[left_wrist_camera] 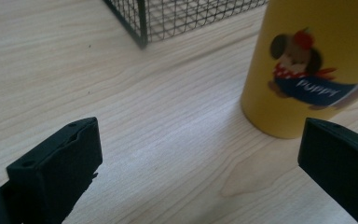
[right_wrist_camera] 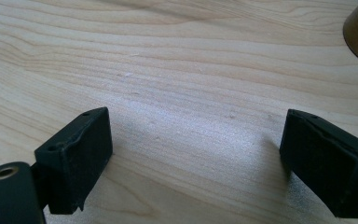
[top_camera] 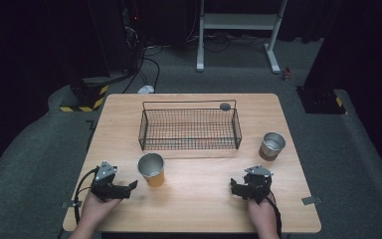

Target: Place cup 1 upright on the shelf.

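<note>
The yellow cup (top_camera: 151, 170) is seen at 3 o'clock of the left gripper (top_camera: 132, 185), jaws apart; the right gripper (top_camera: 235, 187) is likewise held wide, empty

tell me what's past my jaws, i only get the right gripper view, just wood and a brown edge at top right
Observer: The high view shows the right gripper low over the table, jaws apart, nothing between them.
Operator: any cups around
Observer: Two. A silver cup stands upright near the table's right edge, beyond your gripper.
Operator: and the other one
Observer: A yellow cup with a cartoon dog print stands upright just ahead of the left gripper, whose jaws are open too.
Operator: anything to put them in
Observer: A black wire basket sits at the table's middle, behind both cups, with a small dark round thing by its back right corner.
</note>
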Demonstrator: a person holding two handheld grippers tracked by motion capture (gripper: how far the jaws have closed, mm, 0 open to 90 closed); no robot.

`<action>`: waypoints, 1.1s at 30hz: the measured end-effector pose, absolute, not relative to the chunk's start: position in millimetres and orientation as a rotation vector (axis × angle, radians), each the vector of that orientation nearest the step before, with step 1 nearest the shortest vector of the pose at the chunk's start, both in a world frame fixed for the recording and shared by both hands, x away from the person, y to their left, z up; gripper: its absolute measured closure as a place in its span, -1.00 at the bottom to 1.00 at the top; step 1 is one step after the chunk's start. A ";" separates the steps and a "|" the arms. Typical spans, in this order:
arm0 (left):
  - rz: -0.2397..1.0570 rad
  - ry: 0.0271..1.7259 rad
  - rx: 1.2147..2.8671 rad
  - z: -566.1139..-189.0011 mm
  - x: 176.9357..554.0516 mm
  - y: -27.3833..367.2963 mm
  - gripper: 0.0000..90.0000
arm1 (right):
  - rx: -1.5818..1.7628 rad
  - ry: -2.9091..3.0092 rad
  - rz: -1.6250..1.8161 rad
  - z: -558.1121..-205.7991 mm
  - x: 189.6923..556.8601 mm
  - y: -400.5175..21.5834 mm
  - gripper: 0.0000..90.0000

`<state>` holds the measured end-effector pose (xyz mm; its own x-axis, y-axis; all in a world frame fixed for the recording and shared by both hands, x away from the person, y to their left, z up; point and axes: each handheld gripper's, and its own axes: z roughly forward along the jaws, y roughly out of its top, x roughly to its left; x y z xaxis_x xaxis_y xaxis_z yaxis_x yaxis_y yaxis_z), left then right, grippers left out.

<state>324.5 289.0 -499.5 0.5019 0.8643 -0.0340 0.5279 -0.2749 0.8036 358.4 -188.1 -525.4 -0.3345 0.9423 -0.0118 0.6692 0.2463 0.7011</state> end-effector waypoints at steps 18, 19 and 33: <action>0.537 1.025 1.934 -481.9 311.3 275.3 -0.99 | 1.446 2.113 0.850 -525.4 358.2 -187.8 -0.80; 0.537 1.025 1.934 -481.9 311.3 275.3 -0.99 | 1.446 2.113 0.850 -525.4 358.2 -187.8 -0.80; 0.534 0.960 1.931 -476.8 303.7 252.1 -0.99 | 1.439 2.122 0.857 -525.4 358.1 -187.2 -0.80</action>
<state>303.7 252.1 -476.8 0.6076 0.7942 -0.0083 0.4118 -0.3061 0.8583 358.1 -187.2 -525.4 -0.3657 0.9307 -0.0116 0.6615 0.2687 0.7002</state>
